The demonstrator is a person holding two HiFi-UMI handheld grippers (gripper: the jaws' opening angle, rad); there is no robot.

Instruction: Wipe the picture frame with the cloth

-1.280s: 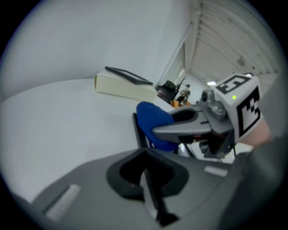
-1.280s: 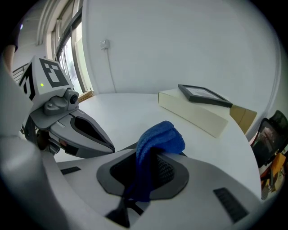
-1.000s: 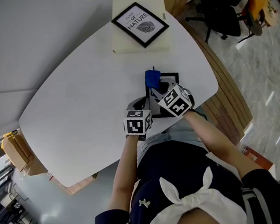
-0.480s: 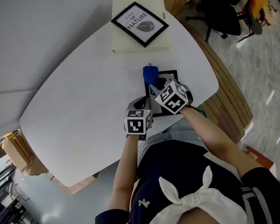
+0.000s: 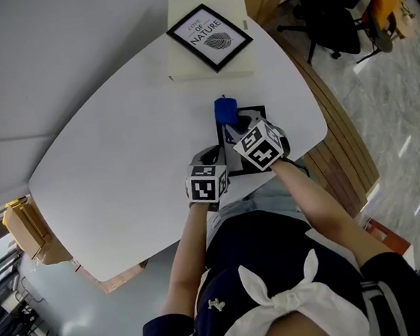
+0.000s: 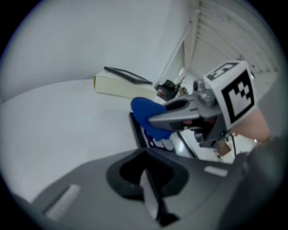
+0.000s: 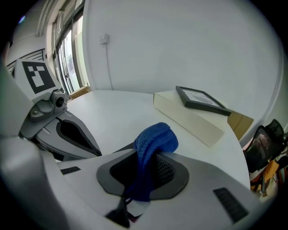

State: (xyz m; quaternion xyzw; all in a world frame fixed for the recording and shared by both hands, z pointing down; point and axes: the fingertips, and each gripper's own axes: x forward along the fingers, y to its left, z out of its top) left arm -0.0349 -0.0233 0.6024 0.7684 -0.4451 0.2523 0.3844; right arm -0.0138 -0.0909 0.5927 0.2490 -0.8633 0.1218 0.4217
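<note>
1. Picture frame (image 5: 256, 112): black-edged, it lies flat on the white table (image 5: 118, 151), at the edge nearest the person.
2. Blue cloth (image 5: 225, 111) (image 7: 155, 140): bunched into a wad, it sits over the picture frame's far left corner. In the left gripper view the cloth (image 6: 146, 111) hangs down against the frame's black left edge (image 6: 137, 130).
3. Right gripper (image 5: 232, 129) (image 7: 146, 177): it reaches across the picture frame from the near side. Its jaws are clamped on the blue cloth, which bulges out past the tips. Its marker cube (image 5: 259, 148) sits above the frame's near half.
4. Left gripper (image 5: 210, 156) (image 6: 148, 179): it rests just beside the picture frame's near left edge. Its jaws are drawn together to a thin seam, with nothing seen between them. The frame's edge runs down out of sight behind the gripper's front, so contact cannot be told. Its marker cube (image 5: 207, 182) is toward the person.
5. Cream box (image 5: 183, 61) (image 7: 193, 119): it stands well beyond the picture frame, at the table's far edge.
6. Framed print (image 5: 208, 26) (image 7: 200, 99): it lies flat on top of the cream box, well apart from the picture frame.
7. Office chair (image 5: 335, 13): it is on the floor off the table, beyond the picture frame to the right.
</note>
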